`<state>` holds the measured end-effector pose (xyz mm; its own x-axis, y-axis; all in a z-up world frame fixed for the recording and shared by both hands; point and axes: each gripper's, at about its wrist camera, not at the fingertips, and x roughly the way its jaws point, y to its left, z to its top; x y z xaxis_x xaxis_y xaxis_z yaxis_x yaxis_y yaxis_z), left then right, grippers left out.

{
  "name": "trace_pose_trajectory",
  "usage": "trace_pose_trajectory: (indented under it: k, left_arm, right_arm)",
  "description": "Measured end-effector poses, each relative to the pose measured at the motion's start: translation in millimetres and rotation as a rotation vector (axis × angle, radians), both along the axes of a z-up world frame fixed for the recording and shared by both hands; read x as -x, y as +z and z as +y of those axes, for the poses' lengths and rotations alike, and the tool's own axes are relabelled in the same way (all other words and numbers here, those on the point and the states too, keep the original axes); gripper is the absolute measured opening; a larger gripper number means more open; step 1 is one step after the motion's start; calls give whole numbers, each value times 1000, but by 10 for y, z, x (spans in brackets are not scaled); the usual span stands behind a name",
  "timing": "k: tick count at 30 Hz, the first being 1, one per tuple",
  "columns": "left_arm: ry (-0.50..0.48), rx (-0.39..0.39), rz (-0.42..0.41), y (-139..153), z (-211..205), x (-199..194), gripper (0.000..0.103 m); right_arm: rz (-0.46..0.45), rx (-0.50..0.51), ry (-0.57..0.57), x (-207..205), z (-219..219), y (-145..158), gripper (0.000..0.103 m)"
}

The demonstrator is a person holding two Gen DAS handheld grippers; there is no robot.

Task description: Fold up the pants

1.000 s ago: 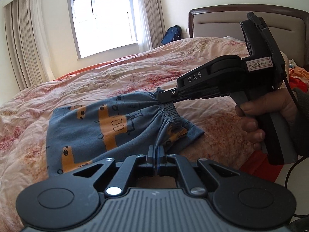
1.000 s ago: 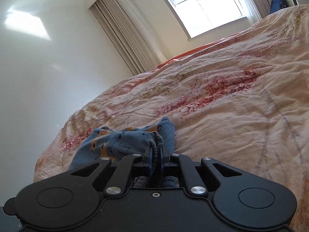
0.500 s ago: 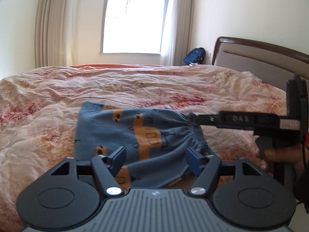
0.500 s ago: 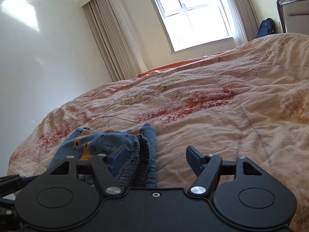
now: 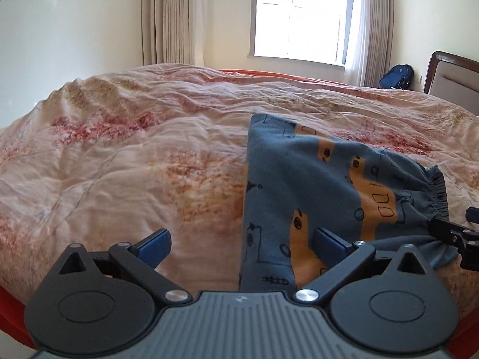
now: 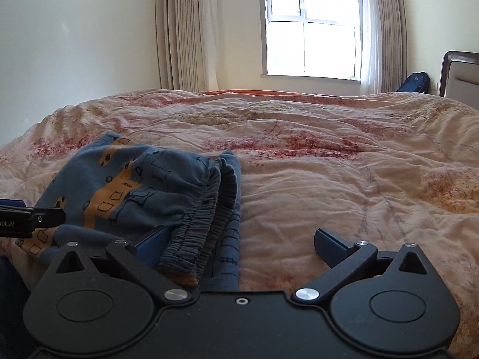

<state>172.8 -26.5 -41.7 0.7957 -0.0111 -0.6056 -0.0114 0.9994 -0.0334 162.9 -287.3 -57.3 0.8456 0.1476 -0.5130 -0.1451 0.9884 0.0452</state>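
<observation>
1. A small pair of blue cotton pants (image 5: 323,185) printed with orange vehicles lay folded into a compact bundle on a wide bed covered by a rumpled pink floral quilt (image 5: 134,155), near the bed's close edge.
2. The gathered elastic waistband (image 6: 206,212) sat on the bundle's right side, doubled over on itself with a lower layer of cloth showing beneath it.
3. The left gripper (image 5: 241,240) had its blue-padded fingers (image 5: 155,240) spread wide and held nothing; its right finger lay in front of the pants' near edge, and whether it touched the cloth could not be told.
4. The right gripper (image 6: 241,240) was likewise spread wide and empty, with its left finger just beside the waistband and its right finger over bare quilt.
5. Each gripper's tip appeared at the edge of the other's view, one on either side of the bundle.
6. A bright window (image 6: 311,27) with beige curtains, a dark blue backpack (image 6: 414,82) and a brown headboard (image 5: 452,80) stood beyond the bed.
7. Judged from this, the fold seemed laid down and let go, so the task looked close to done.
8. The next move would probably call for either smoothing the loose waistband edge flat or drawing both grippers clear without snagging the cloth.
</observation>
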Motion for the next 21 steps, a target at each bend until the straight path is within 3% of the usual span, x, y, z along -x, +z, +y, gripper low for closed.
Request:
trace_pose_trajectory:
  k: [3,21]
  left_arm:
    - [-1,34,13,-37,55,39,102]
    - [-7,40,19,-63,50,47,102]
  right_arm:
    - [-17,12,16,117,-44,-76,102]
    - [-35,3,-5,149,-18,-137,103]
